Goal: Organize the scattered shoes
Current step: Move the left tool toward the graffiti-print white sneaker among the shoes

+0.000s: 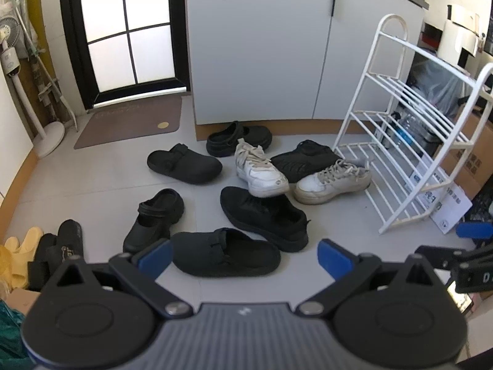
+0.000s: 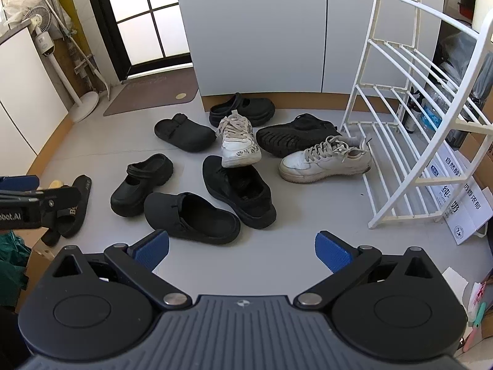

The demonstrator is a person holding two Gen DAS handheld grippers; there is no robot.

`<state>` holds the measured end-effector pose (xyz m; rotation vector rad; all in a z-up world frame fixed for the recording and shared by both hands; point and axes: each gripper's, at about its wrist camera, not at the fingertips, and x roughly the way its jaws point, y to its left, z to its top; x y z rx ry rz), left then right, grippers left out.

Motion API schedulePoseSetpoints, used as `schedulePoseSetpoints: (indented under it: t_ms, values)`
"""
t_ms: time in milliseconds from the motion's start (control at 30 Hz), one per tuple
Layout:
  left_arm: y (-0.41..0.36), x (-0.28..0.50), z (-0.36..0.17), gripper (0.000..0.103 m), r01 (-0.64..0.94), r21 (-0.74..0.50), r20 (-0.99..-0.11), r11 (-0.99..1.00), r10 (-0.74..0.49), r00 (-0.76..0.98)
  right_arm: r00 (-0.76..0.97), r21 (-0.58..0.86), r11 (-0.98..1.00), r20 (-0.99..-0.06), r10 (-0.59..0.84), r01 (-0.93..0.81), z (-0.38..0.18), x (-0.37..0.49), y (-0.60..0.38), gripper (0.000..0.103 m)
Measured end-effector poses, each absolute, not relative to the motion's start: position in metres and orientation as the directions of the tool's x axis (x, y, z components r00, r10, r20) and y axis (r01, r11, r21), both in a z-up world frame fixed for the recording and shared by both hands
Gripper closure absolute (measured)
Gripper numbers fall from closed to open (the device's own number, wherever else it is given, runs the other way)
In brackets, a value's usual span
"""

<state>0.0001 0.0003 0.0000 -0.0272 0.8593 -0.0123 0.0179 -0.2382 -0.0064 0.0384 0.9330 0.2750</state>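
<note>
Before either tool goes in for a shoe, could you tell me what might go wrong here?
1. One white sneaker rests its toe on a black sneaker; lifting the black one first could tip it.
2. The other white sneaker lies against the white rack, which looks light and may shift if bumped.
</note>
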Motion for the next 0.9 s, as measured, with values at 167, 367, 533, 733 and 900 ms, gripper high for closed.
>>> schedulePoseSetpoints:
  t_ms: [167,367,533,733,900]
  values:
    - [0.013,0.004,0.005,0.001,-0.003,-0.086,-0.763,0.996,-0.064,0.643,0.562,0.152,0.964,-0.788,0.25,-0.217,-0.006,0.014,-0.233,0.0]
    - [-0.001,0.003,0.003,0.001,0.018,-0.054,-0.755,0.998,-0.053,0.654,0.559,0.156,0.964,-0.789,0.253,-0.216,-0.008,0.018,-0.232,0.0]
    - [-0.005,0.003,0.0,0.001,0.035,-0.06,-0.757,0.998,-0.068,0.65,0.568,0.145,0.966,-0.786,0.243,-0.213,-0.008,0.024,-0.239,0.0]
    - [-0.004,0.001,-0.005,0.001,0.041,-0.063,-0.764,0.997,-0.075,0.641,0.588,0.134,0.975,-0.781,0.213,-0.176,-0.01,0.037,-0.249,0.0]
    - [-0.001,0.005,-0.006,0.001,0.028,-0.049,-0.759,0.998,-0.055,0.648,0.587,0.164,0.971,-0.774,0.236,-0.175,-0.009,0.041,-0.255,0.0]
